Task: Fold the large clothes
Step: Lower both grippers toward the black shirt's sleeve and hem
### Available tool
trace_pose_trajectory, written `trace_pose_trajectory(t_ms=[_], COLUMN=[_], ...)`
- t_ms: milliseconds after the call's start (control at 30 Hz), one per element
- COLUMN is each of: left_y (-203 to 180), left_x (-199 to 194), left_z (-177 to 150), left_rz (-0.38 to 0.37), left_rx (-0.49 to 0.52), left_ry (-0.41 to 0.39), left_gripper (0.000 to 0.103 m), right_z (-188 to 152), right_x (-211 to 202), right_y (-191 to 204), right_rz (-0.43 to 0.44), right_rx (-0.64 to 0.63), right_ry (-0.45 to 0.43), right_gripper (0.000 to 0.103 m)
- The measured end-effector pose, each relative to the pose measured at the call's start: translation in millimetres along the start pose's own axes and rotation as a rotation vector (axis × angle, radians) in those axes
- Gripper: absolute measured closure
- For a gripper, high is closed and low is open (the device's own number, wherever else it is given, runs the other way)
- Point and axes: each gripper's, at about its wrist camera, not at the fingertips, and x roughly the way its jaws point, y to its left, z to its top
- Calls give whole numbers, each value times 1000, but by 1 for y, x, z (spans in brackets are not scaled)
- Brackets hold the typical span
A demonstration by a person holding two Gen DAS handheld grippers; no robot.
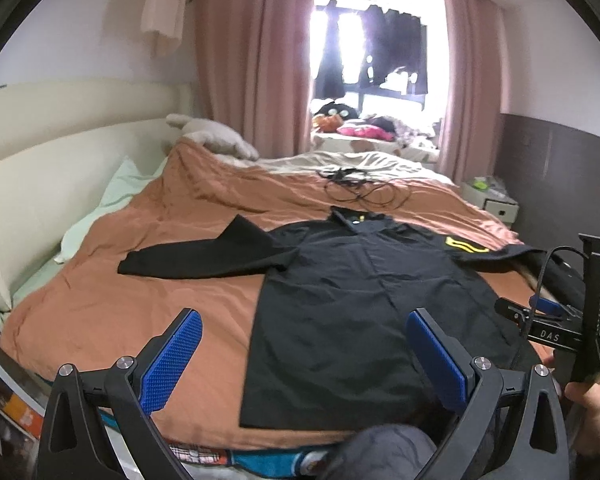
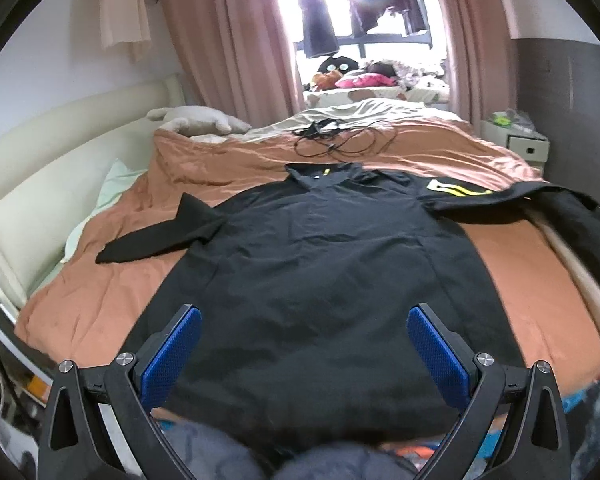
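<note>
A large black polo shirt lies flat, front up, on the orange bedspread, collar far, hem near. Both short sleeves are spread out; the right one carries yellow stripes. It fills the middle of the right wrist view. My left gripper is open and empty, above the shirt's near left hem. My right gripper is open and empty, above the hem's middle. The right gripper's body also shows at the right edge of the left wrist view, held by a hand.
The orange bedspread covers the bed. A tangle of black cable lies beyond the collar. A cream headboard and pale green pillow are on the left. A white nightstand stands far right. Another dark garment lies at the bed's right edge.
</note>
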Motion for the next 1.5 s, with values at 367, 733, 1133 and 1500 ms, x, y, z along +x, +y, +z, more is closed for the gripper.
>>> trace_pose_trajectory(t_ms=[367, 733, 1133, 1500], left_y=[43, 97, 191, 274], left_x=[88, 158, 225, 288], left_z=[23, 38, 45, 43], left_rz=[112, 191, 272, 312], left_rx=[-60, -128, -285, -490], left_ry=[94, 144, 180, 242], left_gripper=[1, 7, 20, 30], right_z=[39, 45, 61, 66], right_x=[89, 175, 265, 330], right_y=[36, 69, 95, 116], right_rz=[106, 173, 204, 220], right_rx=[-9, 29, 44, 54], right_ry=[39, 115, 207, 275], right_gripper=[0, 9, 29, 43])
